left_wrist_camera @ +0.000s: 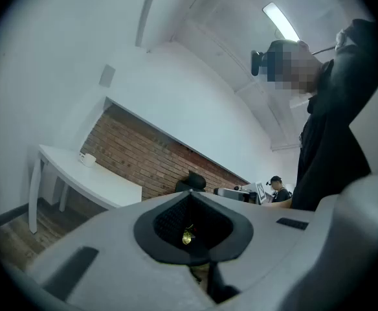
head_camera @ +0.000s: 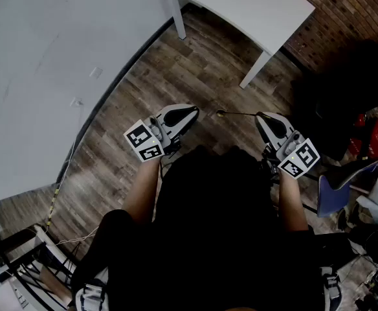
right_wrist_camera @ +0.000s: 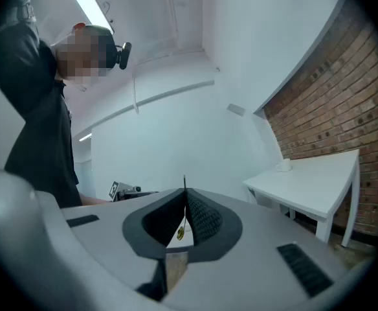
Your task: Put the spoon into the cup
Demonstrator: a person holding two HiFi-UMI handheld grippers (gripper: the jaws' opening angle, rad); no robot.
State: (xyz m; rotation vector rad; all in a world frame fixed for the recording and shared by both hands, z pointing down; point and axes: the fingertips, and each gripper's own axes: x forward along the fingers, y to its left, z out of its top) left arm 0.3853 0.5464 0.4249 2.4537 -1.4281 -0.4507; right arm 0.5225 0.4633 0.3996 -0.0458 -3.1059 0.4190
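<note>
Standing on a wood floor (head_camera: 195, 70), a person holds two claws out level at the middle of the head view. The right claw (head_camera: 260, 116) is closed on the handle of the spoon (head_camera: 237, 114), which sticks out sideways toward the left claw (head_camera: 194, 112), its gold bowl just beside that claw's tip. In the right gripper view the jaws meet, and a thin dark sliver of the spoon (right_wrist_camera: 184, 183) pokes up past their tips. The left gripper view shows its jaws closed together too, a gold glint in the gap beneath them. The cup (left_wrist_camera: 87, 159) sits on the white table (left_wrist_camera: 105, 183) at mid left, well apart from the spoon.
</note>
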